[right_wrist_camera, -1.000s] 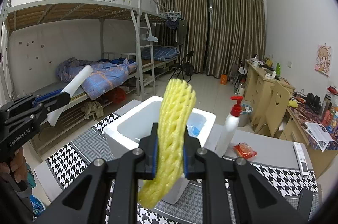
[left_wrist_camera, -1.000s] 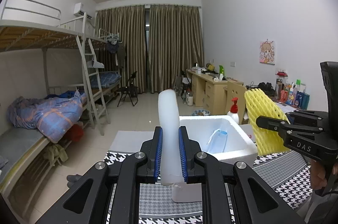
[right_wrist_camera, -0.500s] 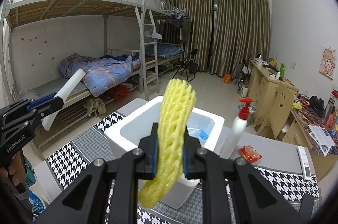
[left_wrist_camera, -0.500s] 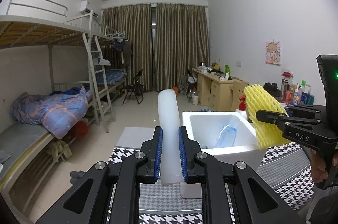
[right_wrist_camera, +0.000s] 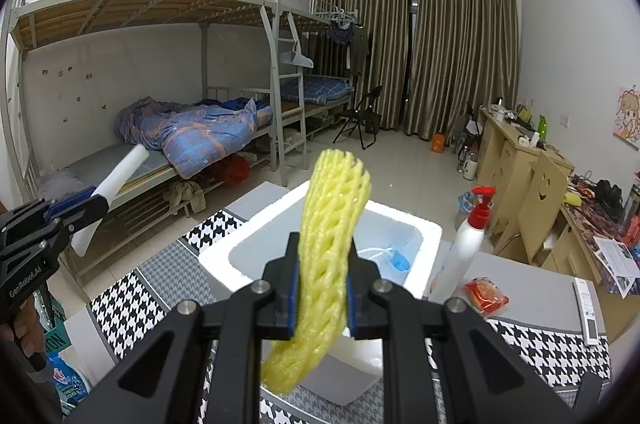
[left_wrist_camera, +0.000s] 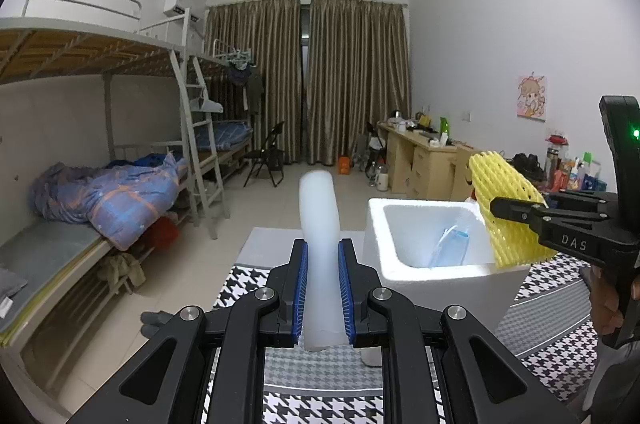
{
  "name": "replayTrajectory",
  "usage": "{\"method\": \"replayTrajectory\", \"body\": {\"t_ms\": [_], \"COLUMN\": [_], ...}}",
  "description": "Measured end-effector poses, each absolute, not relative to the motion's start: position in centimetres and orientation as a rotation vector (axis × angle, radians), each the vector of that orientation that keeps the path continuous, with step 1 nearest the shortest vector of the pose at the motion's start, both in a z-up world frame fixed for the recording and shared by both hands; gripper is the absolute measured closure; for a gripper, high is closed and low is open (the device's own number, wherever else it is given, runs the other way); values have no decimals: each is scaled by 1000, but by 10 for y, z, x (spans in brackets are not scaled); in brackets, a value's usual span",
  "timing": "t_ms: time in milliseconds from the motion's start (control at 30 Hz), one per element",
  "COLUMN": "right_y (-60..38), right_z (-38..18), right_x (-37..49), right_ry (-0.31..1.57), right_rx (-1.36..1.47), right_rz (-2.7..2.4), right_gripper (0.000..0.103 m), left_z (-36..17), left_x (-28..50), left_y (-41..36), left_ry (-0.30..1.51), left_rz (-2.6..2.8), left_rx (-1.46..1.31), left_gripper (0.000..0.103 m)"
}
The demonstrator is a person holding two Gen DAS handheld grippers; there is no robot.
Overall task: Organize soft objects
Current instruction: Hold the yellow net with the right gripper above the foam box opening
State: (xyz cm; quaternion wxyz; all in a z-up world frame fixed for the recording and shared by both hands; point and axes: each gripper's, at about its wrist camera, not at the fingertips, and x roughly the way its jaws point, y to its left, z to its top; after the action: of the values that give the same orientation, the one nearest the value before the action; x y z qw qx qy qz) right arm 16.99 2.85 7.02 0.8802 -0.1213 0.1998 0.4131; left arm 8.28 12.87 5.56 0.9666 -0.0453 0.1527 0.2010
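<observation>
above the foam box, both jaws loaded

over the desk (right_wrist_camera: 536,300), the left gripper (left_wrist_camera: 323,288) has its jaws clamped on a white foam tube (left_wrist_camera: 320,224), which rises upright from between the blue pads. the right gripper (right_wrist_camera: 322,290) has its jaws clamped on a yellow foam net sleeve (right_wrist_camera: 330,244), tilted, its lower end hanging below the jaws. from the left wrist view the sleeve sits over the near right corner of the white foam box (left_wrist_camera: 432,274); the tube is left of the box, apart from it.

the box stands open-topped on a black-and-white houndstooth cloth (right_wrist_camera: 124,300), and something blue and white lies inside against its far wall. just beside the box on the right stands a white pump bottle with a red top (right_wrist_camera: 466,240), then a small red packet (right_wrist_camera: 486,294) and a white remote (right_wrist_camera: 586,308) toward the desk's right edge. the space above the box's opening is free.

beyond the desk's far edge is tiled floor, with bunk beds (right_wrist_camera: 160,64) and a blue quilt on the left, brown curtains at the back, and wooden furniture along the right wall.
</observation>
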Motion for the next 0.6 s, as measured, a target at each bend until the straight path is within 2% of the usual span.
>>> {"method": "replayTrajectory", "body": {"t_ms": [600], "right_y": [48], "right_z": [67], "right_x": [181], "right_ry": [440], "right_rx": [-278], "right_rz": [888], "right_gripper": [82], "left_z": [47], "left_x": [77], "left_y": [139], "left_ry": [324], "left_rz": [452], "left_rx": [-119], "left_gripper": [87]}}
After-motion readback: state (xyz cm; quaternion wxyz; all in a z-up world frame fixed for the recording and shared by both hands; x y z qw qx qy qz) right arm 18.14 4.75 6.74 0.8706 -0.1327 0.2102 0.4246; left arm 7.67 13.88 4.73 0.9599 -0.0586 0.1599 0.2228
